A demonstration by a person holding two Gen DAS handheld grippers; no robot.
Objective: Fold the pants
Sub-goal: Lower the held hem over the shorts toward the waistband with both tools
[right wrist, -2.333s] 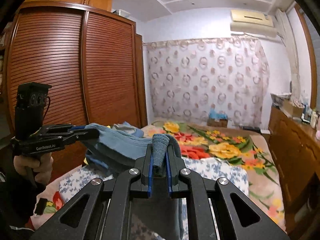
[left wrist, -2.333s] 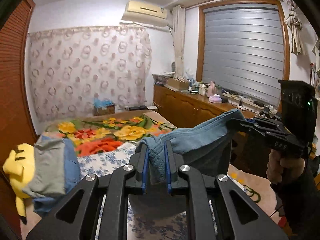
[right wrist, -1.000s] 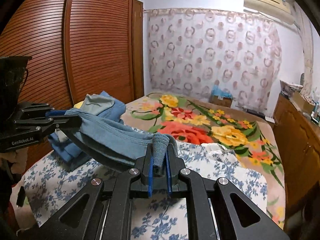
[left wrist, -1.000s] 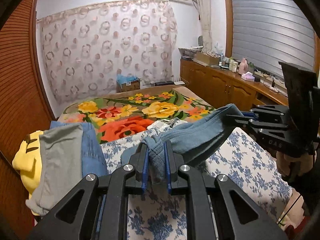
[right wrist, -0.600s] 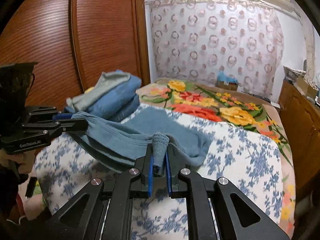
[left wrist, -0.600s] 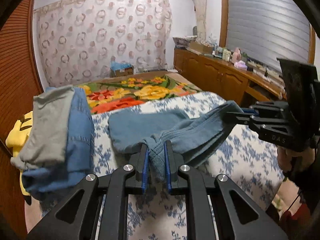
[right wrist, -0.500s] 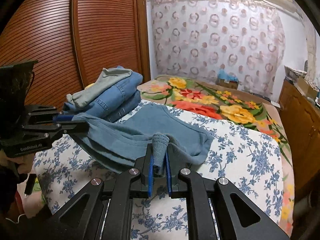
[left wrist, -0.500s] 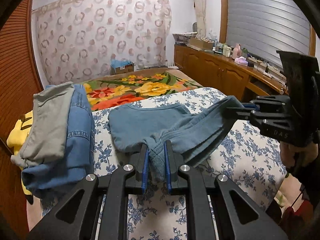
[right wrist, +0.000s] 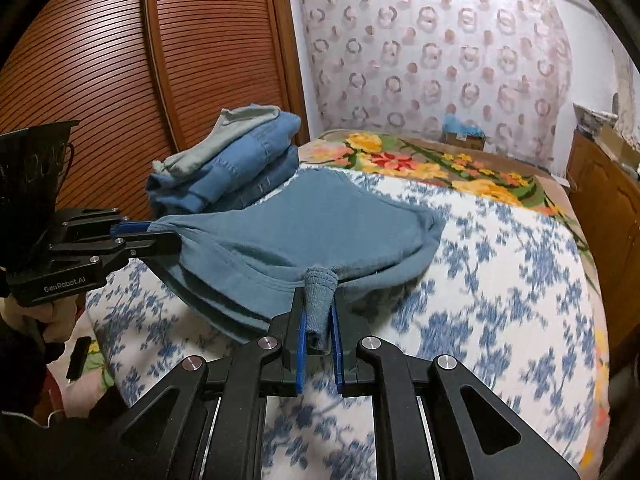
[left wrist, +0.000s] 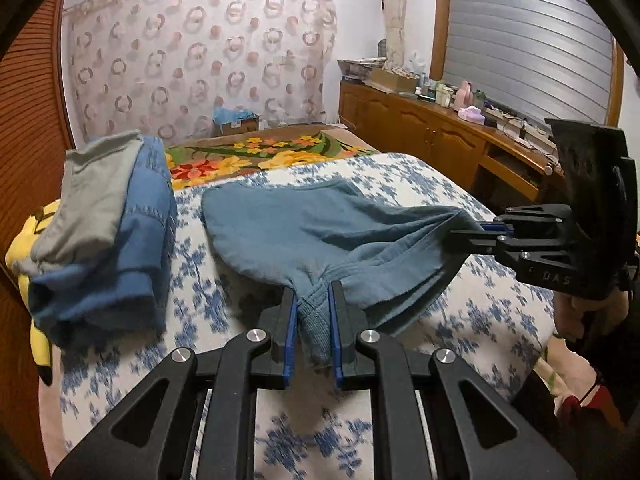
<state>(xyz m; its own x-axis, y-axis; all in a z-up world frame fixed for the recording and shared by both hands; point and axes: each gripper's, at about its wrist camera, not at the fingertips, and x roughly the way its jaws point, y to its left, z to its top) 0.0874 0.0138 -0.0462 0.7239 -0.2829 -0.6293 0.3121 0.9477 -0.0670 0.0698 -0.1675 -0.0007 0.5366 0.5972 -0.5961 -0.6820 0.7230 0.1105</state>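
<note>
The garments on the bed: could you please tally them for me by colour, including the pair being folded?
Teal-blue pants, held by the left tongs and right tongs: 1
Blue denim jeans, folded in the pile: 1
Grey garment, on top of the jeans: 1
Total: 3

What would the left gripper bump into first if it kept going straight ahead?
The left gripper is already shut on the blue pants, so going on would push into them first. Beyond lies the flowered bedspread; depth there is hard to judge.
</note>
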